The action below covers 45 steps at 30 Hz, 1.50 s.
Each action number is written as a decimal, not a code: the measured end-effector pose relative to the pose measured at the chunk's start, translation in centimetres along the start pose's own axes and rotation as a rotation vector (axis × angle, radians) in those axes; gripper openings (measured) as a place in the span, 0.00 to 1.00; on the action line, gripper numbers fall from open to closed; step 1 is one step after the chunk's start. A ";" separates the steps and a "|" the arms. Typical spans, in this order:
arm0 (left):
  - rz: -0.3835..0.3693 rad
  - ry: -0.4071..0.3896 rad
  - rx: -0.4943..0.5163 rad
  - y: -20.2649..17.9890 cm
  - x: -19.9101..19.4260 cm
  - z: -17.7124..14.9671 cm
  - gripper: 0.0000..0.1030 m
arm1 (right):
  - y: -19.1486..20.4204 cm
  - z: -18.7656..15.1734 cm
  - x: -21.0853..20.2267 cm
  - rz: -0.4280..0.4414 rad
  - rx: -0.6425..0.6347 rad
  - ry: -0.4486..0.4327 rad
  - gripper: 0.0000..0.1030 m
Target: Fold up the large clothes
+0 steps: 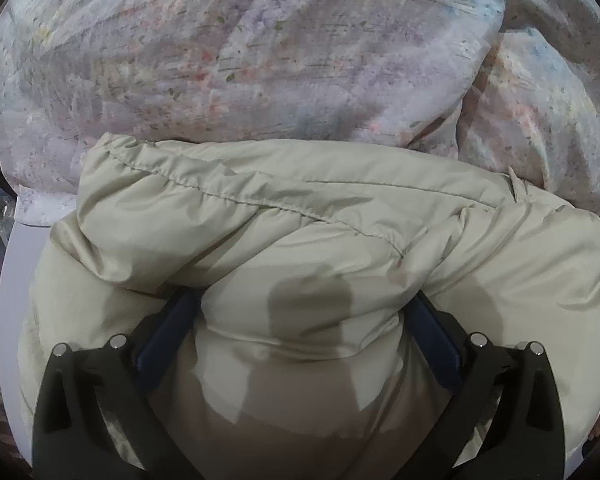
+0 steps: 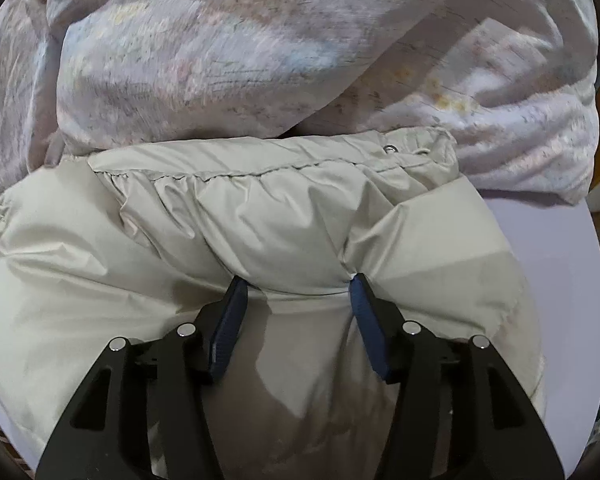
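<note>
A puffy beige jacket [image 1: 260, 208] lies bunched on a pale surface, and its stitched hem with a metal eyelet [image 2: 389, 149] faces away from me. My left gripper [image 1: 304, 296] points steeply down into it with a thick padded fold bulging between the blue pads [image 1: 168, 328], which sink into the fabric. In the right wrist view the jacket [image 2: 260, 200] fills the lower half of the frame. My right gripper [image 2: 298, 280] holds a narrower fold, and creases run out from both fingertips [image 2: 358, 284].
A rumpled floral quilt [image 1: 260, 60] is heaped right behind the jacket, seen as the same quilt [image 2: 220, 60] on the right side. A pale lilac surface [image 2: 560, 260] shows at the right edge, and again as the surface [image 1: 20, 280] at the left.
</note>
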State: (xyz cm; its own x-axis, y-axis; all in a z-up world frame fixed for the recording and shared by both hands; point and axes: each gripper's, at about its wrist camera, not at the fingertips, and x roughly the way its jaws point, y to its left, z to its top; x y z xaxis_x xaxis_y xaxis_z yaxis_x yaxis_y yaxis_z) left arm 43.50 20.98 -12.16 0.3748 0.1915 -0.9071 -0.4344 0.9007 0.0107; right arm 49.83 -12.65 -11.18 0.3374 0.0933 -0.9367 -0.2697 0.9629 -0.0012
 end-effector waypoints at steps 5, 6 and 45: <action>-0.021 -0.040 -0.004 0.5 0.9 -1.3 0.98 | 1.6 -0.8 1.8 -0.021 -0.025 -0.056 0.58; -0.024 -0.045 -0.006 0.5 1.1 -1.5 0.98 | 1.6 -0.8 1.9 -0.023 -0.026 -0.064 0.58; 0.017 0.004 -0.013 5.9 -1.9 -11.7 0.98 | -2.0 -5.2 -4.5 0.009 0.241 0.178 0.80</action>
State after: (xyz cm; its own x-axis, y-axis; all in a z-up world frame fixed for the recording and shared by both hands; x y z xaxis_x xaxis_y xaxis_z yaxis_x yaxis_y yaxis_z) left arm 30.66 21.41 -15.28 0.3641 0.2051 -0.9085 -0.4512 0.8922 0.0206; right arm 44.14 -16.28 -8.82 0.1665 0.0766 -0.9831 -0.0425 0.9966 0.0705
